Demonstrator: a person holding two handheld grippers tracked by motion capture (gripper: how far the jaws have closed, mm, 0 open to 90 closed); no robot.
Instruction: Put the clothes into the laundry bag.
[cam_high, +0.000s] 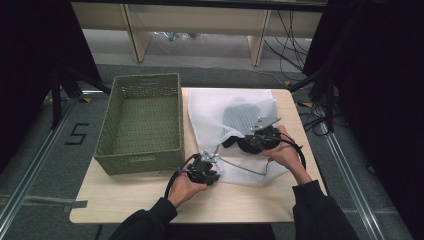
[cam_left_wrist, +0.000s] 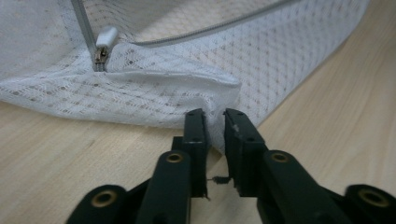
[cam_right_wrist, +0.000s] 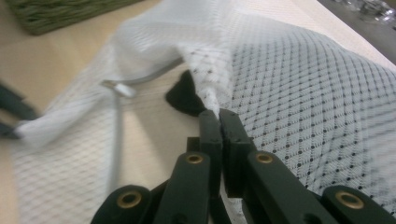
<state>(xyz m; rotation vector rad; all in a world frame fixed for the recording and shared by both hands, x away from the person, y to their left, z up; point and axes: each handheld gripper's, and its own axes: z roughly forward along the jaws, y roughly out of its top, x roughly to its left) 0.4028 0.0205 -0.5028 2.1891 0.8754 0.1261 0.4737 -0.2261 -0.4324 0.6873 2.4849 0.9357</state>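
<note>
1. White diamond-pattern mesh laundry bag (cam_right_wrist: 299, 79): a bunched fold of its upper layer is pinched between the closed jaws of the right gripper (cam_right_wrist: 218, 114) and stands lifted above the fingertips.
2. Just past that pinch, a dark garment (cam_right_wrist: 184, 95) shows inside the bag's opening.
3. Left gripper (cam_left_wrist: 214, 114): jaws slightly parted, a narrow gap between the black fingers (cam_left_wrist: 194, 128). The bag's corner edge lies in that gap; pads do not visibly press on it.
4. Beyond the left fingertips, up and to their left, the white zipper pull (cam_left_wrist: 103, 42) sits on the grey zipper track.
5. High view: bag (cam_high: 215, 107) lies on the light wooden table (cam_high: 130, 200); green woven rectangular basket (cam_high: 141, 122) stands beside it, well apart from both grippers.
</note>
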